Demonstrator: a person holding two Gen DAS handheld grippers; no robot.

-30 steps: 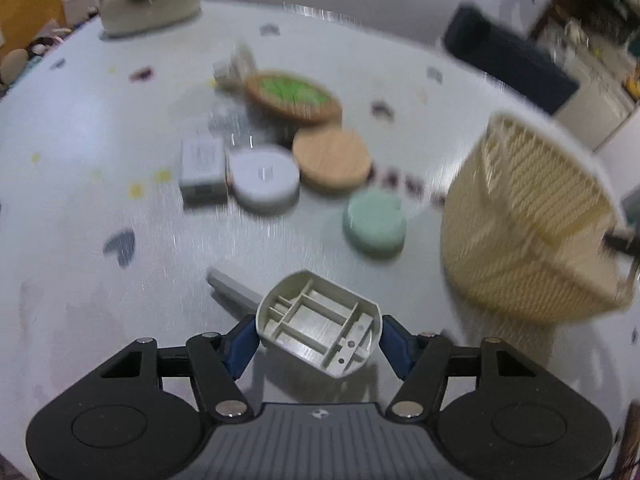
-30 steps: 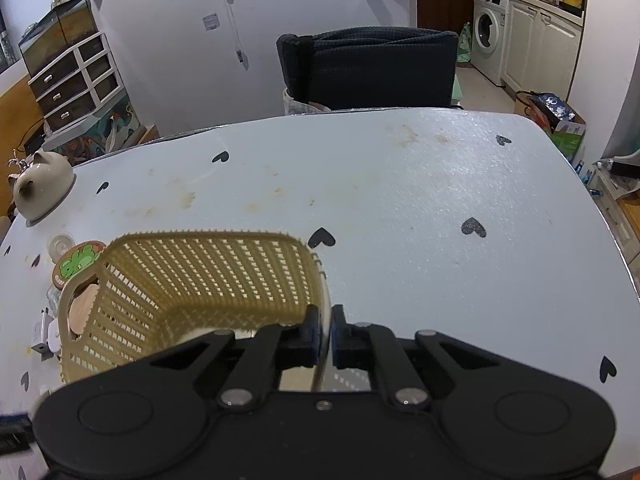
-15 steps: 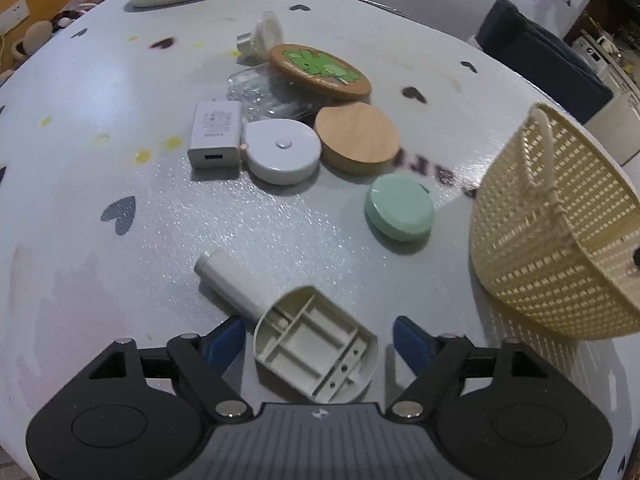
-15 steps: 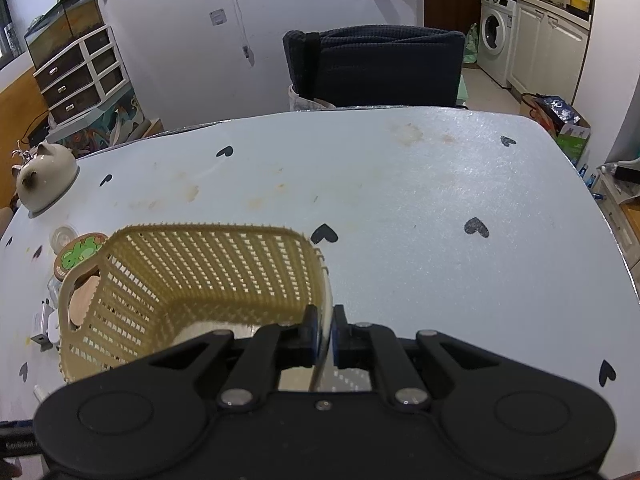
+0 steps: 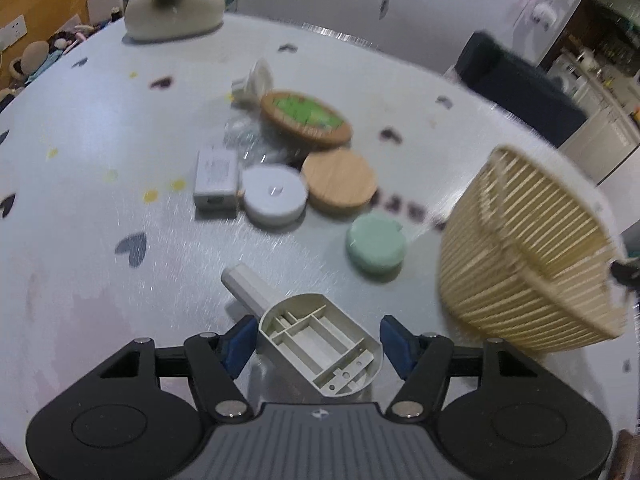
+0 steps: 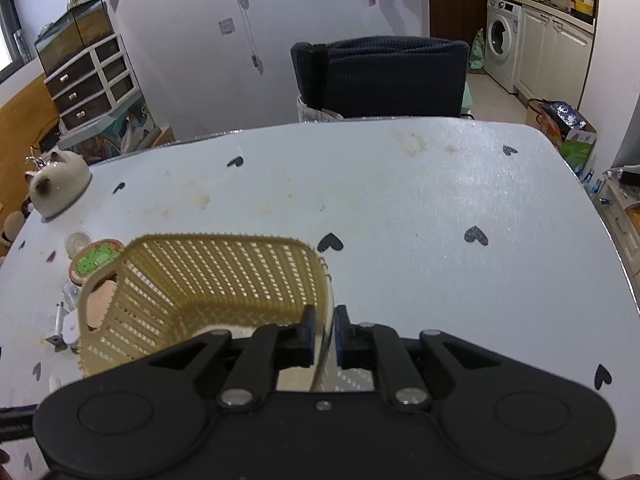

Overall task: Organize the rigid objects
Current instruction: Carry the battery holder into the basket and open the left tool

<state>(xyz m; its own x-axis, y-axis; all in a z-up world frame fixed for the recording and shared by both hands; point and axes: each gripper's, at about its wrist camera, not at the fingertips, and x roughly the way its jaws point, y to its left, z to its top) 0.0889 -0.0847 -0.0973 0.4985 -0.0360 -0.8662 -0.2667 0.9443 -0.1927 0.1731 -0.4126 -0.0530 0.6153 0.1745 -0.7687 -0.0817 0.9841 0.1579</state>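
Observation:
A beige plastic part point(image 5: 320, 348), ribbed inside and with a white stem, lies between the fingers of my left gripper point(image 5: 318, 332). The jaws are closing and the blue pads point(image 5: 240, 340) sit against its sides. A cream woven basket point(image 5: 520, 260) stands to the right. In the right wrist view I look down into the basket point(image 6: 208, 272). My right gripper point(image 6: 324, 320) straddles its near rim. Its jaws are opening, and a gap shows beside the thin rim.
On the heart-patterned white table point(image 5: 80, 140) lie a mint round case point(image 5: 376, 244), a wooden lid point(image 5: 339, 180), a white puck point(image 5: 274, 196), a white charger point(image 5: 216, 178) and a green-topped coaster point(image 5: 306, 118). A cat-shaped pot point(image 5: 174, 4) stands at the back. A dark chair point(image 6: 380, 76) faces the far edge.
The left jaws opened off the beige part, then closed back onto it, and the part has turned slightly. The right jaws have parted from the basket rim they were pinching.

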